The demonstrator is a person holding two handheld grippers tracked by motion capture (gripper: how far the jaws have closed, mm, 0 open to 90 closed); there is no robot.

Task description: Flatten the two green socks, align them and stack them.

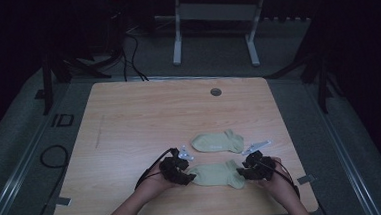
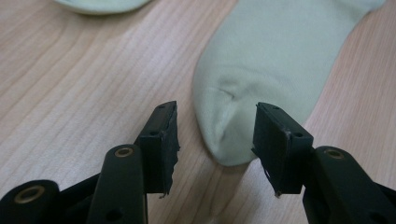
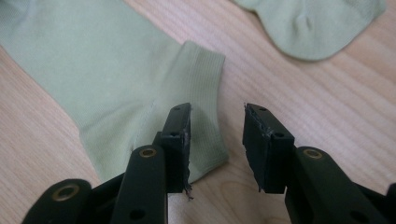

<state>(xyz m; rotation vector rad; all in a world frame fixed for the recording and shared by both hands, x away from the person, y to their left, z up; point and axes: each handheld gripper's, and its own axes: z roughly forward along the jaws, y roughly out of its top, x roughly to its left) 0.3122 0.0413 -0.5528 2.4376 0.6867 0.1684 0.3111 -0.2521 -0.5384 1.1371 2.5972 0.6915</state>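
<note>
Altogether two green socks (image 1: pixel 217 142) on the table (image 1: pixel 129 121), two hand-held grippers (image 1: pixel 189 177), jaws apart.

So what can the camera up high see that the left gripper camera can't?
Only the high view takes in the whole wooden table, the person's two hands, both grippers, the left gripper and the right gripper, both socks whole, and the grey floor with a white frame beyond. Only the left gripper view shows close up that its fingers stand apart, with the rounded end of the near sock between them, still lying flat. Both show the near sock, the far sock and the wood tabletop.
</note>
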